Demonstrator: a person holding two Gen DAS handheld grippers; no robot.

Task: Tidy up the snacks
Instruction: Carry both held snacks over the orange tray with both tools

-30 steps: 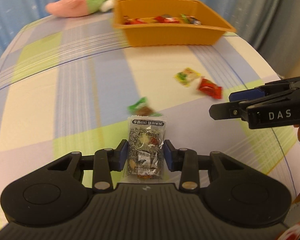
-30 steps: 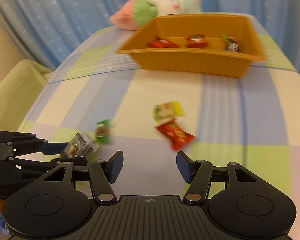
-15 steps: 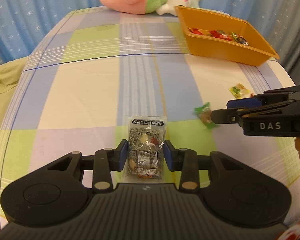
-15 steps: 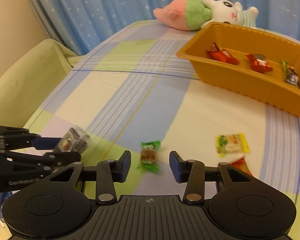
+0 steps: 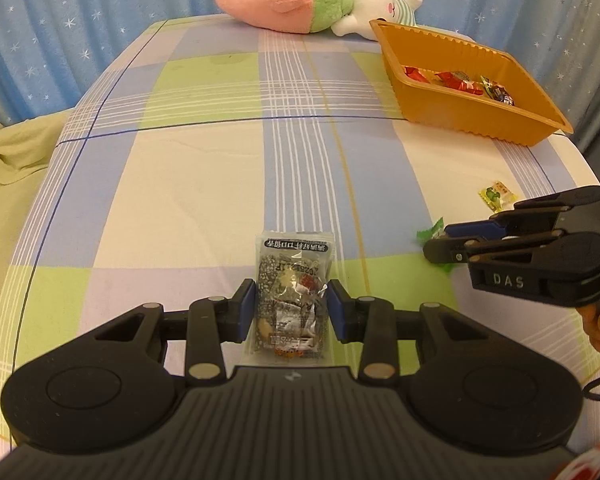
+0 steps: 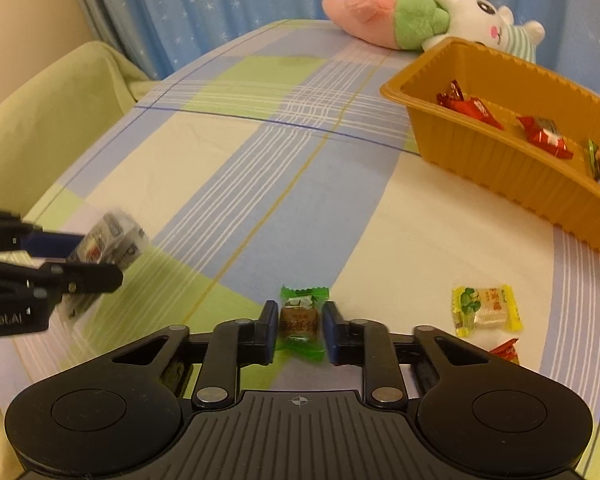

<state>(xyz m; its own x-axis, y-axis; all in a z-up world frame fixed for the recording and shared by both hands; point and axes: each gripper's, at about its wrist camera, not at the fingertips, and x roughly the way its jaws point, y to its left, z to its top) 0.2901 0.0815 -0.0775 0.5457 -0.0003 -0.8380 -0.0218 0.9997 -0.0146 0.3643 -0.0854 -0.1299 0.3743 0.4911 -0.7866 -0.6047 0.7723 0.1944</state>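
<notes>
My left gripper [image 5: 292, 306] is shut on a clear nut-mix packet [image 5: 294, 292] and holds it above the checked cloth; the packet also shows in the right wrist view [image 6: 110, 238]. My right gripper [image 6: 300, 326] has its jaws closed against a green-wrapped candy [image 6: 301, 322] lying on the cloth; it also shows in the left wrist view [image 5: 436, 242]. A yellow candy [image 6: 486, 310] and a red one [image 6: 506, 350] lie to its right. The orange tray [image 6: 500, 164] holds several wrapped snacks at the far right.
A pink and green plush toy [image 5: 320, 4] lies at the far edge of the table behind the tray [image 5: 396, 64]. Blue star curtains [image 5: 80, 20] hang behind. A pale green cover [image 6: 48, 120] lies off the table's left side.
My right gripper has moved left over the green candy and closed its jaws onto it. My left gripper has kept hold of the packet while its view swung left.
</notes>
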